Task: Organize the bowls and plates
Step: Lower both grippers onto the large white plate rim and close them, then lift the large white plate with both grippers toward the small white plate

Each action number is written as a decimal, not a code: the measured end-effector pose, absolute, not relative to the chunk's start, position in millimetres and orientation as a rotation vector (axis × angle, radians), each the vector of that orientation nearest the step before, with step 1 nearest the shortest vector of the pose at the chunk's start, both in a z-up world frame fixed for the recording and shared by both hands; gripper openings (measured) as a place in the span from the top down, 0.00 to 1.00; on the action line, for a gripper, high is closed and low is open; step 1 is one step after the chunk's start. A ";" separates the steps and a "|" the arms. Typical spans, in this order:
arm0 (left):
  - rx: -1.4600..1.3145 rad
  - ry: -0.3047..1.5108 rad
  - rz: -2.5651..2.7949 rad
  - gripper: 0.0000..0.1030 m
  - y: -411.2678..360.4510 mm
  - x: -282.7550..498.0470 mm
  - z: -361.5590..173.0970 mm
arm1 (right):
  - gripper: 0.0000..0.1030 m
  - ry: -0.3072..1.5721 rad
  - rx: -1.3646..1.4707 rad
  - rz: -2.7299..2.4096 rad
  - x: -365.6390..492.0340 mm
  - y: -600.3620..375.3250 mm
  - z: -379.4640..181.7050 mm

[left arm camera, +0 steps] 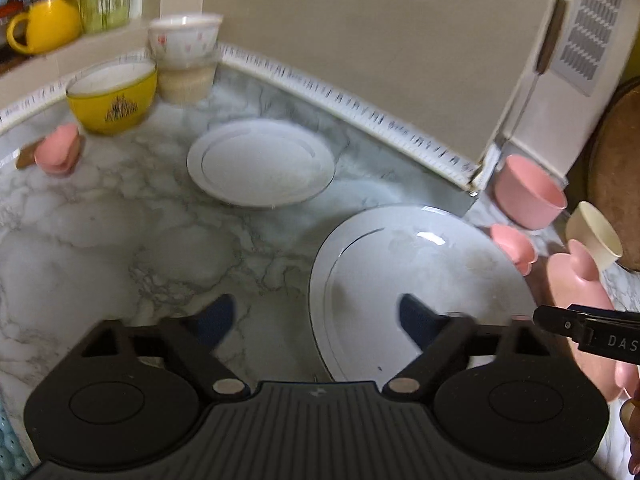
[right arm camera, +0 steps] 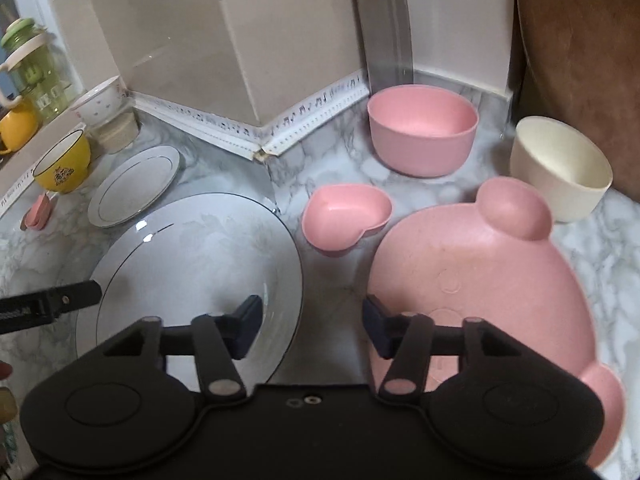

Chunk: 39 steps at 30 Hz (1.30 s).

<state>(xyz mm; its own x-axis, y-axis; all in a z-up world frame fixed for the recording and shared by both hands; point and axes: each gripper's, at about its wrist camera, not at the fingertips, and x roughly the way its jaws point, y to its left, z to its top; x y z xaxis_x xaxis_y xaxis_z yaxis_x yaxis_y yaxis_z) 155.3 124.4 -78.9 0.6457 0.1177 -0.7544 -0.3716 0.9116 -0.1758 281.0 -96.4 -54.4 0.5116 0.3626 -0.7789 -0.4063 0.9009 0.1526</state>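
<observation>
- Here, the left gripper [left arm camera: 316, 320] and right gripper [right arm camera: 312, 324] both hang with jaws apart, nothing between them.
- Likely risk: the glossy big plate [right arm camera: 192, 256] lies flat on the marble counter [left arm camera: 120, 240]; pads could slide off its thin rim.
- The pink plate [right arm camera: 480, 264] sits just beside it, so a slip could knock them together.

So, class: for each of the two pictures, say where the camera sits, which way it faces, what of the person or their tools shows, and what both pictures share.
Left wrist: on the left gripper, looking forward and down at the marble counter; its own open fingers show, the right gripper's tip and fingertips at the right edge.
Right wrist: on the right gripper, looking down over the pink plate; its own open fingers show, the left gripper's tip at left.
Shared: large white plate, small white plate, yellow bowl, pink bowl.
</observation>
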 end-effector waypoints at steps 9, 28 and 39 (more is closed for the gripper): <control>-0.387 0.865 0.250 0.44 132.4 167.9 -89.3 | 0.60 0.931 -0.107 0.528 289.9 -83.6 -52.4; -0.430 0.896 0.221 0.85 133.9 168.9 -98.4 | 0.91 1.023 -0.023 0.500 303.7 -82.1 -65.5; -0.400 0.874 0.250 0.85 139.3 135.3 -87.4 | 0.91 0.992 -0.059 0.553 273.7 -65.0 -53.6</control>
<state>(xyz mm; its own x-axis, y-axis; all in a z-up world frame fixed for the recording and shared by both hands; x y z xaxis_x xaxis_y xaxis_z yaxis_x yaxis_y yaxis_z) 135.3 139.3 -87.4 0.6195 0.0503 -0.7834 -0.3722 0.8975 -0.2367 273.7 -65.0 -53.6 0.4215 0.4148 -0.8064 -0.4673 0.8614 0.1989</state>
